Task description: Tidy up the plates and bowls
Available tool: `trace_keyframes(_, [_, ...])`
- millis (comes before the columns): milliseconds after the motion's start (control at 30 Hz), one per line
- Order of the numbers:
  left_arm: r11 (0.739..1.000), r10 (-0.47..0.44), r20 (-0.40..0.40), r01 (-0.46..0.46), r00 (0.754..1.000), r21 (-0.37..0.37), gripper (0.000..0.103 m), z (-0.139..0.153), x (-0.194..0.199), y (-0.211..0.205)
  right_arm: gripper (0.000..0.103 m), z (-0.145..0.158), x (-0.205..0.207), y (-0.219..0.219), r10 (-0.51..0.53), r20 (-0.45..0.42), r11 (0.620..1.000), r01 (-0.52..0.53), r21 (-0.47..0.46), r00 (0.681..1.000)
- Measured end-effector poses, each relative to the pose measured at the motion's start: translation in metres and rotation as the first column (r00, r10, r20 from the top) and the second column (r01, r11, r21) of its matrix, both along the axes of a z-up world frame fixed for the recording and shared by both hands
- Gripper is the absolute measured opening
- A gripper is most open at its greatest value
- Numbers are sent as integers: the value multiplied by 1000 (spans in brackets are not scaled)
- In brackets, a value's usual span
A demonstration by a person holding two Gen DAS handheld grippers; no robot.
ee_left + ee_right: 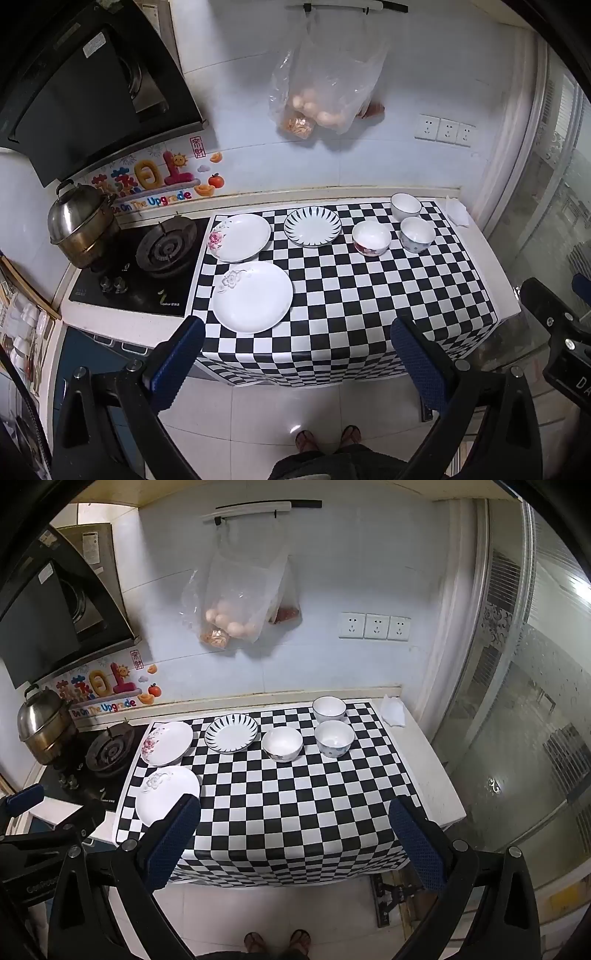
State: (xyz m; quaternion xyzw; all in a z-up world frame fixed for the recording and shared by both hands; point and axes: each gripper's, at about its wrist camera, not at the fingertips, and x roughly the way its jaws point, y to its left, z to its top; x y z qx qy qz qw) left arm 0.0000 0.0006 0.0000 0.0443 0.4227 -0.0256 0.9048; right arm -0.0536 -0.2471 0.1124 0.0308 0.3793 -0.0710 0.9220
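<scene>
Checkered cloth [351,295] covers the surface across the middle of both views, and all the dishes sit on it. Largest is the plain white plate [252,296] at the lower left of the cloth, with a faint grey flower on its rim. Just behind it lies a white plate with pink flowers [239,237], and to the right of that a smaller plate with dark striped rim [312,226]. All three plates are bare.

Three bowls stand toward the upper right of the cloth, upright and with nothing visible inside: a bowl with a red pattern [371,238], a bowl with a blue pattern [417,234] beside it, and a white bowl [405,206] behind that one. None of the dishes are stacked.

At far left, a steel pot [79,225] with its lid on sits on the stove [140,266]. A clear plastic bag [325,85] hangs on the wall at the top, holding round pale items, likely eggs.

Left gripper [297,363] and right gripper [295,843] hover at the bottom of their views, jaws spread wide and grasping nothing.
</scene>
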Motion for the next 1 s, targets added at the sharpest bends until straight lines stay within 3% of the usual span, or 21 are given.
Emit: trace_keyframes(1000, [1000, 7, 28, -7, 1000, 6, 103, 17, 1, 4, 103, 13, -15, 0, 0, 18, 1000, 0, 4, 1000])
